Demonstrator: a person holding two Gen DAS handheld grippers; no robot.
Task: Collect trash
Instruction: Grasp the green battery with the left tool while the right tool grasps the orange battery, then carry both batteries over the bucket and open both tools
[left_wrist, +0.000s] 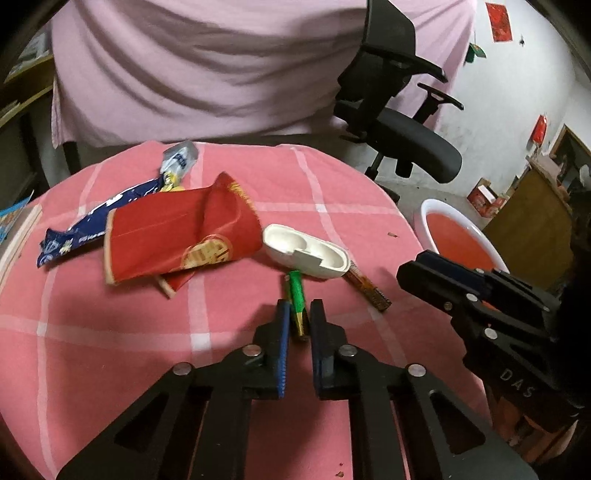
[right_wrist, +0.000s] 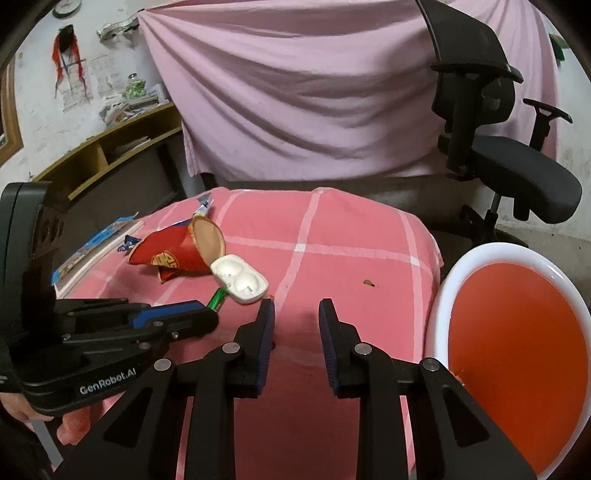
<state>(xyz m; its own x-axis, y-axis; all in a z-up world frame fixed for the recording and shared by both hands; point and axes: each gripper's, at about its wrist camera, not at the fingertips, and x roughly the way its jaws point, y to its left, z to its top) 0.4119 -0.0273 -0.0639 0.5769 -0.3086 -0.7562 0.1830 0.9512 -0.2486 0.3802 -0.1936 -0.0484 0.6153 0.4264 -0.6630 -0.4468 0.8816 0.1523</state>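
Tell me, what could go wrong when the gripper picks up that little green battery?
The left gripper is shut on only the near end of the green battery, so it might pivot or slip out when lifted. The battery's far end lies close to the white earbud case, which could get nudged. The basin sits off the table's right side, past the right gripper, so a dropped battery could roll off the pink cloth.
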